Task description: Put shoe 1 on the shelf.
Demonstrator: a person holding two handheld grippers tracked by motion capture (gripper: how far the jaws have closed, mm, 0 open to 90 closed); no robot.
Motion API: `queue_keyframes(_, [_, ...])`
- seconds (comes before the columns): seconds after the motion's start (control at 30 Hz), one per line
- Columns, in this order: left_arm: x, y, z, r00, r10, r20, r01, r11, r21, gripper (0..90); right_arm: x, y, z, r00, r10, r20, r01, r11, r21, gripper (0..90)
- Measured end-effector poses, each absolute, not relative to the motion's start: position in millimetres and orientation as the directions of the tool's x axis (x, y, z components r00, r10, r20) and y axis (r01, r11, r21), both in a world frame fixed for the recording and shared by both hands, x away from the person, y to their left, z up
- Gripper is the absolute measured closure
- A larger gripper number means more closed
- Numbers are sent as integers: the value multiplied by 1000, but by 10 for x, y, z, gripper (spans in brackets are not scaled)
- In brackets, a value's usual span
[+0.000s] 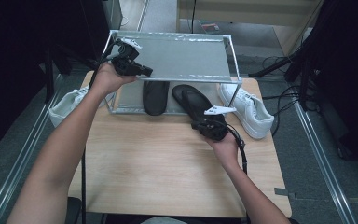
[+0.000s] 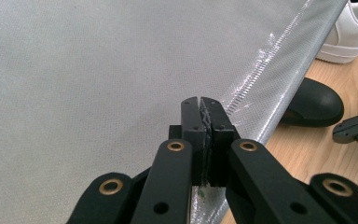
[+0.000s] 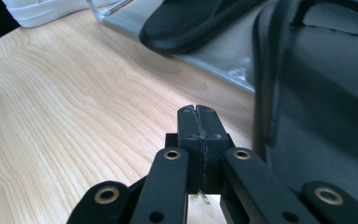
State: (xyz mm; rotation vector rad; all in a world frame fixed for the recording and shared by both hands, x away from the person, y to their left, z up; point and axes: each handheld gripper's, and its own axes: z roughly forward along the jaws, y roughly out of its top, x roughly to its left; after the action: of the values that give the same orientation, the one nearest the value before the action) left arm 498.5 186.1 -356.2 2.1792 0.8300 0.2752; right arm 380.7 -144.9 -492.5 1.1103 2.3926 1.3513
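— Where's the black sandal (image 1: 192,101) pointing?
— Long axis from eleven to five, on the rack's lower shelf (image 1: 129,100) — smooth, rounded rubber. Right gripper (image 1: 204,125) beside its heel, jaws pressed together; left gripper (image 1: 142,71) likewise, over the woven grey upper shelf (image 1: 182,58)

tabletop (image 1: 158,158): pale wood with a wavy grain, light tan.
rack (image 1: 182,56): silver-grey metal frame; top shelf of grey woven cloth with a fine dotted weave and a shiny stitched hem.
2 black slippers: the left slipper (image 1: 155,97) plain matt black, at the rack's bottom shelf; the right slipper (image 1: 193,103) black with a black strap.
2 white sneakers: the right sneaker (image 1: 249,109) all white near the tabletop's far right corner; the left sneaker (image 1: 70,105) white at the far left edge.
left gripper (image 1: 147,71): black, brass-coloured pivot rings, grey-white plate.
right gripper (image 1: 195,125): black, brass-coloured rings, grey-white plate, black cable.
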Motion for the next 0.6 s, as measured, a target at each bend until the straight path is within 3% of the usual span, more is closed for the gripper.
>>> queue_keyframes(0.6, [4985, 1867, -3564, 762, 643, -74, 478, -482, 734, 894, 3631, -2013, -5005, -639, 746, 189, 553, 275, 786, 900])
